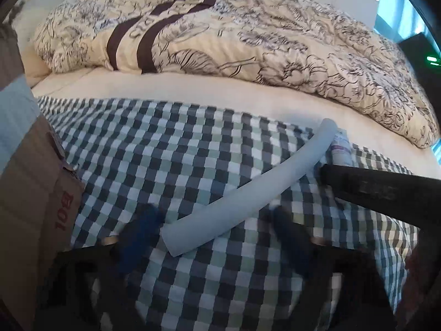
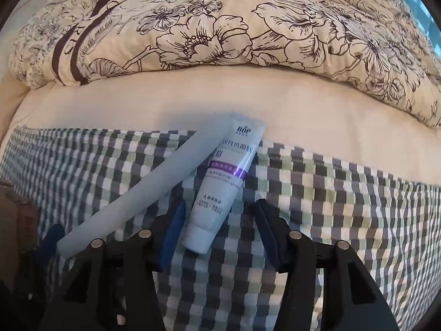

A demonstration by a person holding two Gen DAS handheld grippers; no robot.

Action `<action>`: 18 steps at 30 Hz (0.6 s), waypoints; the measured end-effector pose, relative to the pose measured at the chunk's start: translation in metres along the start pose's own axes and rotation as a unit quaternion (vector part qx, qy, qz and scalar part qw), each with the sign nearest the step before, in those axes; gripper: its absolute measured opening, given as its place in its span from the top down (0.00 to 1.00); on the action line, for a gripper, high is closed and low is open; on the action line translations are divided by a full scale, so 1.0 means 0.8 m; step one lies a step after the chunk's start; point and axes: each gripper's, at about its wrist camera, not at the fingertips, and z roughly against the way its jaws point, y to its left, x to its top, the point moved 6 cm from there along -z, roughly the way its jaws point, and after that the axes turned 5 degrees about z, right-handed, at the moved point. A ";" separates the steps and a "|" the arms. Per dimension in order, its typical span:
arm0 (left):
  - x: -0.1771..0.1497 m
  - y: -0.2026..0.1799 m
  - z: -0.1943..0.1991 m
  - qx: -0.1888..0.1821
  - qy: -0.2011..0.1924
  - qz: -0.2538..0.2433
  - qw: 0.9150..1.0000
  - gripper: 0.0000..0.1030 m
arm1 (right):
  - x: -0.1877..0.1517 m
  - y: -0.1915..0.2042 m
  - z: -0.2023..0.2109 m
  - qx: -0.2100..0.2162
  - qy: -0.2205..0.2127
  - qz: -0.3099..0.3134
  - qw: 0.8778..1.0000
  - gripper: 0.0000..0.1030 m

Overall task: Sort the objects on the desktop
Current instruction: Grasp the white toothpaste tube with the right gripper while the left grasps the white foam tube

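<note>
My right claw (image 2: 217, 220) stands wide, its blue-padded fingers (image 2: 175, 230) either side of the cap end of a white squeeze tube with a purple band and printed label (image 2: 226, 182), touching neither side that I can see. The tube lies flat, cap toward me at 6 o'clock, crimped end at 12 o'clock, overhanging the far edge of the checked cloth. Just beside it at 10 o'clock lies a long pale blue-grey foam tube (image 2: 148, 190), slanting from 8 o'clock up to 12 o'clock, where its far end meets the squeeze tube's shoulder.

My left claw (image 1: 212, 229) is also wide, blurred, with the near end of the foam tube (image 1: 242, 190) between its dark blue pads (image 1: 140, 229); I cannot tell whether either pad touches it. My right claw's black finger (image 1: 380, 190) crosses in at 3 o'clock, close to the foam tube's middle, so room is tight there.

Everything rests on a green, grey and white checked cloth (image 2: 330, 209), soft and rumpled, open at 3 o'clock in the right view. Beyond its far edge runs a plain cream sheet (image 2: 137, 102), then a bunched cream quilt with dark floral print and brown stripes (image 2: 220, 27) at 12 o'clock. A brown cardboard box with red lettering (image 1: 35, 201) walls off 9 o'clock in the left view.
</note>
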 end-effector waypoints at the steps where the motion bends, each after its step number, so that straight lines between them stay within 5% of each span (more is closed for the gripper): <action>1: 0.000 -0.003 0.003 -0.001 -0.004 -0.008 1.000 0.43 | 0.003 0.000 0.000 -0.003 0.000 0.003 1.000 0.62; 2: -0.001 -0.006 0.005 -0.003 -0.006 -0.015 1.000 0.54 | 0.002 0.000 0.003 -0.005 0.001 0.009 1.000 0.76; 3: -0.003 -0.011 0.008 -0.007 -0.006 -0.026 1.000 0.71 | 0.000 -0.001 0.007 -0.003 0.001 0.011 1.000 0.77; 8: -0.015 -0.022 0.024 -0.004 -0.006 -0.055 0.998 0.89 | -0.022 -0.019 0.040 0.013 0.000 0.006 1.000 0.77; 18: -0.058 -0.033 0.106 -0.003 -0.016 -0.066 0.998 0.92 | -0.111 -0.057 0.131 0.029 0.007 0.019 0.999 0.77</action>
